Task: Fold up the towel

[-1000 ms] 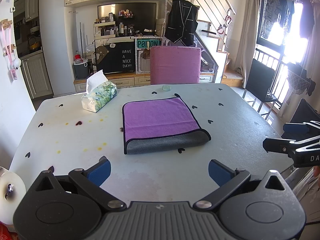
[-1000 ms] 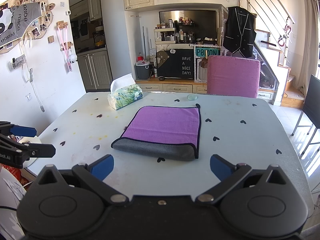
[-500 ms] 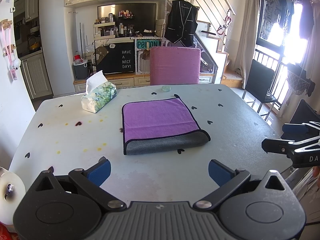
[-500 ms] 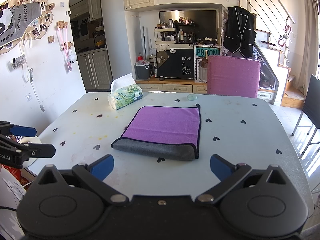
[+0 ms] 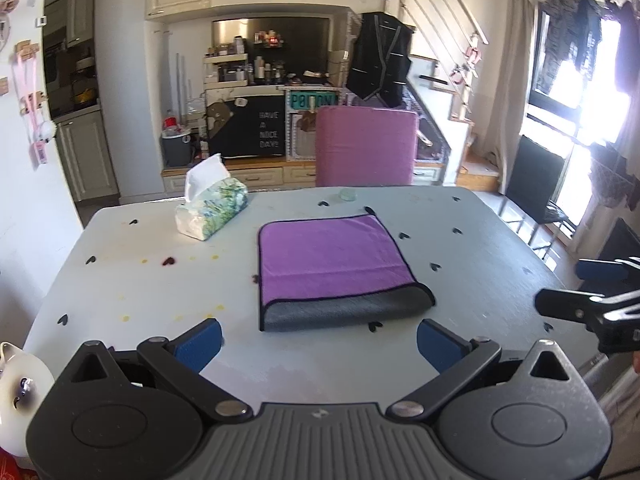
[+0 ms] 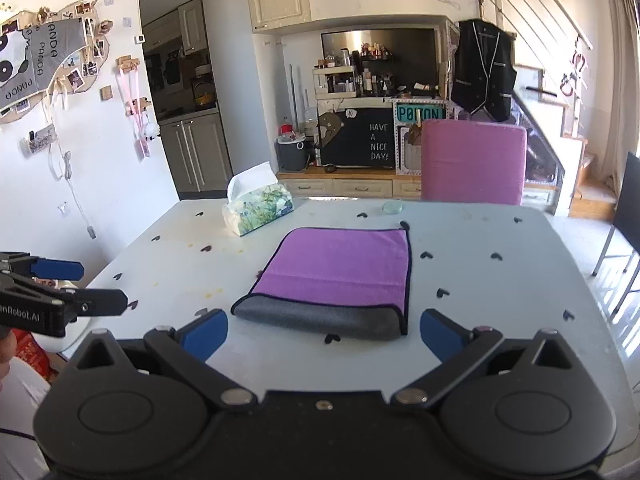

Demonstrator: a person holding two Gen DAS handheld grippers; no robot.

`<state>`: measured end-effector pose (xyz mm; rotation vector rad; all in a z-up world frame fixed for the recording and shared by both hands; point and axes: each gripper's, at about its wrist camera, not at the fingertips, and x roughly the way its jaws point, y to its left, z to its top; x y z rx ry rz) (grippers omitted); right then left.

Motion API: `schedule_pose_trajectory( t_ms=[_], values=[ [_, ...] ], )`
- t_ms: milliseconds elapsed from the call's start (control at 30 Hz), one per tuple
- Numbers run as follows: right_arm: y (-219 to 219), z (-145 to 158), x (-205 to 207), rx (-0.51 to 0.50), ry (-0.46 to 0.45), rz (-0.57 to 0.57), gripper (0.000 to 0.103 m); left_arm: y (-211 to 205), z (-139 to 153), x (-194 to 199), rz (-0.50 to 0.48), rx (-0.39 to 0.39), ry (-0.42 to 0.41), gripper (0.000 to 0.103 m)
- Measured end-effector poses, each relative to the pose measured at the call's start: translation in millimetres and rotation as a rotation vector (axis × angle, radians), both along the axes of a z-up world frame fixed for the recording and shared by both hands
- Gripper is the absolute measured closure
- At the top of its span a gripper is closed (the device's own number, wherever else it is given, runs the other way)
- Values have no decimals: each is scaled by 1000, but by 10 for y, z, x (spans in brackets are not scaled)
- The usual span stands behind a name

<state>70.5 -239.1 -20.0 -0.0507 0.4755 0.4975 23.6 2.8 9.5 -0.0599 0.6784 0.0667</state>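
A purple towel with a grey underside lies folded flat on the pale table; its grey fold faces me. It also shows in the right wrist view. My left gripper is open and empty, hovering short of the towel's near edge. My right gripper is open and empty, also just short of the grey fold. Each gripper appears in the other's view: the right gripper at the right edge, the left gripper at the left edge.
A tissue box stands at the back left of the table. A small glass disc lies near the far edge. A pink chair stands behind the table. A black chair is at the right.
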Motion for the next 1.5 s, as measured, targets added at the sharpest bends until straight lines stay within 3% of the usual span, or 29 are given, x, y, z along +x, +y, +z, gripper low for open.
schedule_pose_trajectory(
  t_ms=[267,500,833,967,1233,1500],
  values=[
    [55,150,243,24,-41,32,1,155,42,268,56,23,-44,1],
    [89,210,612,42,-44,39,1,232,40,640,44,59,-79,2],
    [123,128,1270,19,-84,20,1,381,-64,1271,27,68,-120,11],
    [156,29,1561,13,-85,16,6,430,-205,1535,18,57,-113,15],
    [230,-336,2065,0,-24,36,20,638,-746,2020,38,-4,-23,26],
    [291,-767,2497,-52,127,44,47,810,-1323,2363,25,0,150,34]
  ],
)
